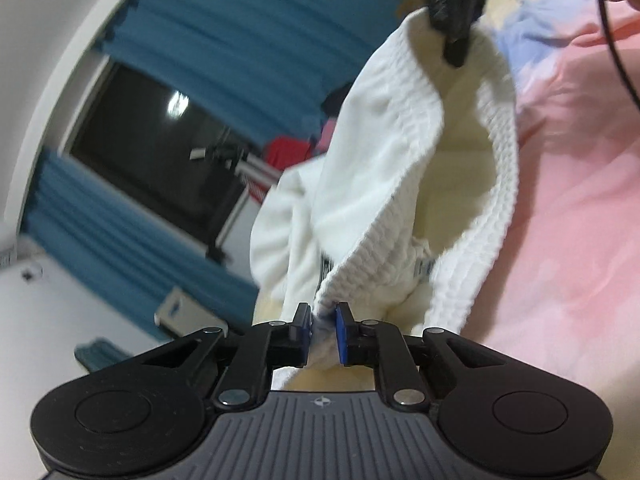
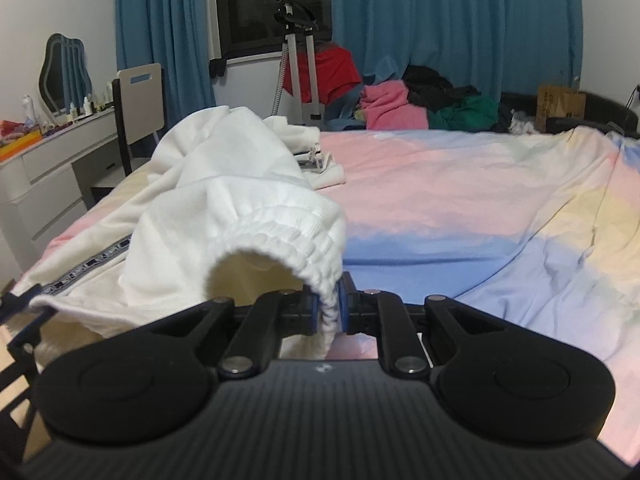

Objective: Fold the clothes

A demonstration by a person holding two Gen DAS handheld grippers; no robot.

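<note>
A pair of white trousers (image 1: pixel 380 152) with a ribbed elastic waistband hangs stretched between both grippers above the bed. My left gripper (image 1: pixel 323 334) is shut on one end of the waistband. The right gripper (image 1: pixel 452 12) shows at the top of the left wrist view, pinching the band's other end. In the right wrist view my right gripper (image 2: pixel 329 310) is shut on the ribbed waistband, and the white trousers (image 2: pixel 224 196) trail away across the bed's left side, a dark patterned stripe along one leg. The left gripper (image 2: pixel 20 308) shows at the left edge.
The bed (image 2: pixel 460 208) wears a pastel pink, blue and yellow sheet. A heap of clothes (image 2: pixel 400 100) lies at its far end by blue curtains. A white dresser (image 2: pixel 44 168) and chair (image 2: pixel 140 100) stand left of the bed. A tripod (image 2: pixel 298 60) stands by the window.
</note>
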